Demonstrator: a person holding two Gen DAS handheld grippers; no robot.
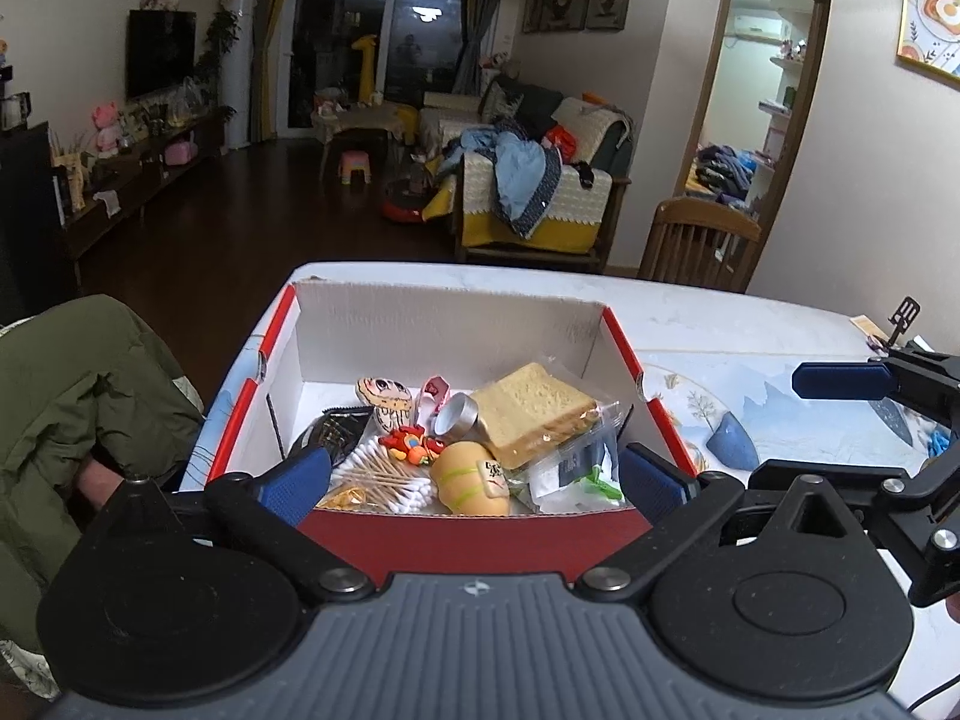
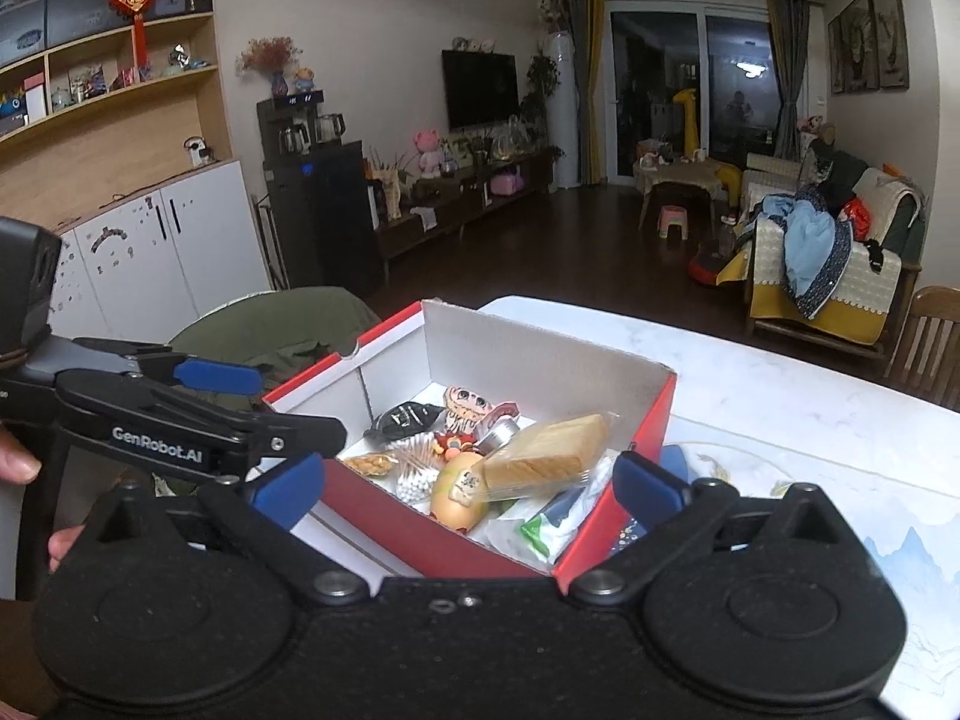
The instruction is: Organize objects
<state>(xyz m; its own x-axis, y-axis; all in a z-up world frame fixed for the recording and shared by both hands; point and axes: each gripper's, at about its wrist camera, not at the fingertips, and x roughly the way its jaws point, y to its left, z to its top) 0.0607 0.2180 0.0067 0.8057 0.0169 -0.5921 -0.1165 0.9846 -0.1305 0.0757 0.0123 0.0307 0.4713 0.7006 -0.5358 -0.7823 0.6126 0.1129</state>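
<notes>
You've got both grippers parked at the near end of the red box point(image 1: 624, 354), which sits on the white table point(image 1: 720, 312) w/ the clutter piled inside: bagged bread slice point(image 1: 531, 405), cotton swabs point(image 1: 384, 477), yellow egg toy point(image 1: 471, 477), silver tin point(image 1: 456, 414). Left gripper point(image 1: 474, 477) is spread wide, nothing between the fingers; right gripper point(image 2: 468, 483) also spread, empty, hanging over the box's near corner. Looks like you're between picks, choosing a target. Next move prob needs one item singled out. The egg toy is nearest, so drop in straight and avoid snagging the bread bag.
</notes>
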